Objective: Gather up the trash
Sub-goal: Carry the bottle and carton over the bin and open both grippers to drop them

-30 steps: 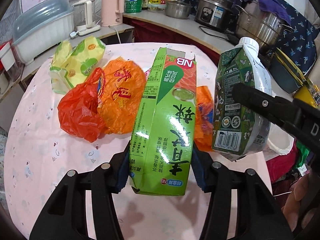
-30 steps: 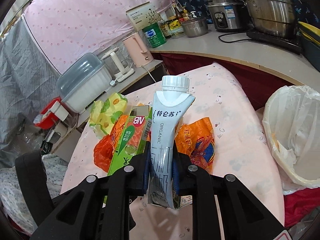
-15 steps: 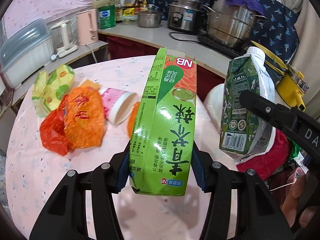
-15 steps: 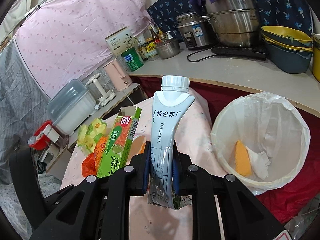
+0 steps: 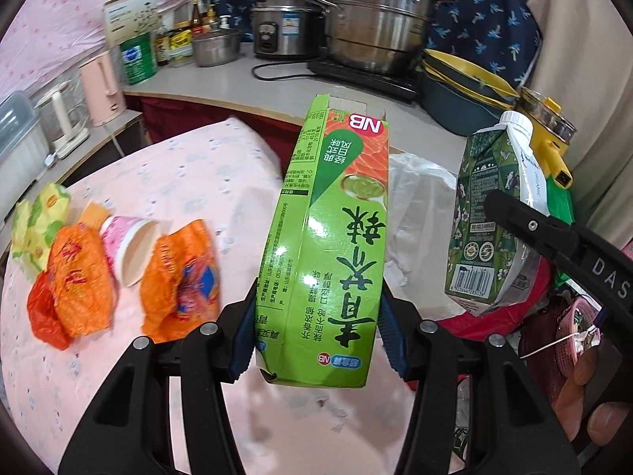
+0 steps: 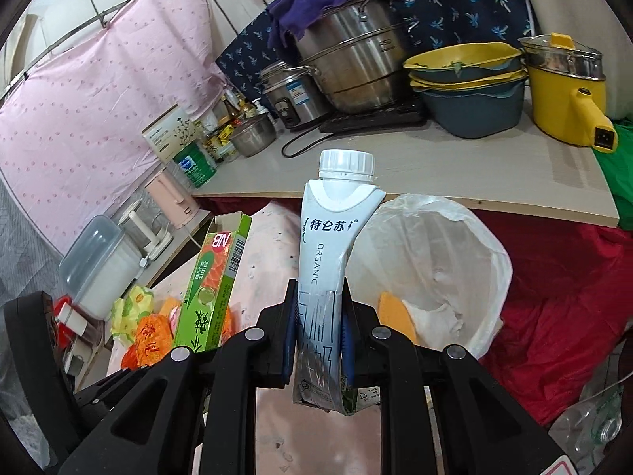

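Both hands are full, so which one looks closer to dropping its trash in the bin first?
Probably the right. Its hand-held gripper holds the milk carton right before the lined bin; the left's green box hangs farther off, over the table.

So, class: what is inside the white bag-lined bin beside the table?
Inside the bin, an orange scrap lies beside crumpled white paper. The milk carton in the right tool covers the bin's left part, so anything there stays hidden.

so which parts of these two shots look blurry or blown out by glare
Left wrist view: the orange wrappers and table cloth are smeared by motion, the clamped green box stays sharp with small glare spots. Right wrist view: mostly sharp, the milk carton crisp; fisheye bends the counter edge.
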Available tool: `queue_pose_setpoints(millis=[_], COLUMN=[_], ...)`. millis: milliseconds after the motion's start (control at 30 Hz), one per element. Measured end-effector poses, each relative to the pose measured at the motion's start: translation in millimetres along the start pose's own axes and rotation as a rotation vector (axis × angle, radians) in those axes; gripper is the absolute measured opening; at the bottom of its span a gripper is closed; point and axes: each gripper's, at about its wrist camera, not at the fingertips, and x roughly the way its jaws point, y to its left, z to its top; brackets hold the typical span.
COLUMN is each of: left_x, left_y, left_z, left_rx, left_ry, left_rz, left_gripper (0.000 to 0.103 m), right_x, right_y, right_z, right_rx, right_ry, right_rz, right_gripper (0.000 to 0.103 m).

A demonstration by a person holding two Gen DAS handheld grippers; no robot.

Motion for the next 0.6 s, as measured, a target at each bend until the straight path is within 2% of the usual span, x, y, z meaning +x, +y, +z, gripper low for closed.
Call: queue_pose_setpoints(millis=[233, 600], left_x=[26, 57], left_y=[-35, -61], left_z=[14, 26], left_rx=[0.053, 0.09], left_ry=[0.03, 0.061], left_rz=[-0.049, -0.083], left_gripper=[0.051, 0.051], right_x=[-4, 2], right_y=[-37, -66], right_z=[6, 10], right_rx=[0.054, 0.102], right_ry=[-0.017, -0.017], right_rz=[-0.045, -0.083], right_gripper=[0.017, 0.018])
